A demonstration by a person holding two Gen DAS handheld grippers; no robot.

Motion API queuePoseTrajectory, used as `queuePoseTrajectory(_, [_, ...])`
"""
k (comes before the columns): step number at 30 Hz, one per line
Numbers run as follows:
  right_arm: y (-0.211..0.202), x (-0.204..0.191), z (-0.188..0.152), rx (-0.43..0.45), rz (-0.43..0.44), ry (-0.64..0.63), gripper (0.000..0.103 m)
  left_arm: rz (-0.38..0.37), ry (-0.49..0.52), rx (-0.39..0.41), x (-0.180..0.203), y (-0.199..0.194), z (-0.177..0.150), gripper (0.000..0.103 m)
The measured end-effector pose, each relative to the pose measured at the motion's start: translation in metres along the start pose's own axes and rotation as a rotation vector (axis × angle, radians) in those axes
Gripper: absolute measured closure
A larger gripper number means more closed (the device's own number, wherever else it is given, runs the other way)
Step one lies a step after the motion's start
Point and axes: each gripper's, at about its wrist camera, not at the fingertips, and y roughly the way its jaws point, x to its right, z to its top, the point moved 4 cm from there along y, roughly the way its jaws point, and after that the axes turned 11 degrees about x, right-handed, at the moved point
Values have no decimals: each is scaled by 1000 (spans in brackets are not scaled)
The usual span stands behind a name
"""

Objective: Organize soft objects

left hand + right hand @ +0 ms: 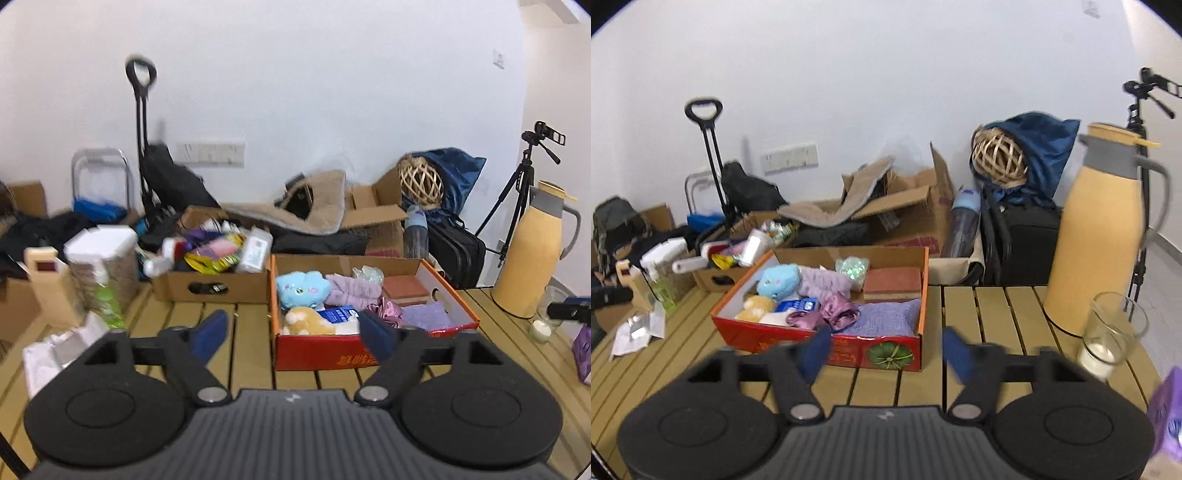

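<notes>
1. Step in hand: both grippers stand back from the red box (369, 356), empty. Judged: between placements, or the sorting is near done.
2. Left gripper (293, 334): fingers spread wide, nothing between them. The red box lies just ahead, its near wall behind the right-hand fingertip.
3. Right gripper (882, 350): fingers apart, nothing held. The red box's near wall sits just beyond the left-hand fingertip.
4. Red box contents: a blue plush (777, 282), a yellow plush (757, 306), a lilac fluffy cloth (822, 282), a shiny purple scrunchie (836, 312), a knitted purple cloth (886, 317), a blue packet (796, 305), a clear sparkly bag (852, 269) and a reddish flat block (892, 282).
5. Cardboard box (210, 286), beyond the left gripper's left finger: bottles and packets, blurred.
6. Next move, judged: find any soft item outside the box. A purple pack (1165, 410) sits at the far right; its nature is unclear.
</notes>
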Motion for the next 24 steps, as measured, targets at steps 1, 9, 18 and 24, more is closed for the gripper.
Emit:
queuePoseTrajectory(1, [-10,-3,-2,10,0,0,31,15,8,23,1,-10,-3,11])
queuePoseTrajectory(9, [-106,-39,-22,126,-11,-28,24,46,1,135,11,-122,-27,4])
queuePoseTrajectory(18, [-264,-83,-79,282,0,-101,10,68,-17,288,39,-292,-65,0])
queuePoseTrajectory(24, [-365,-102,-142,330,26,-86,2,79,-10,290,62,-379,-116,0])
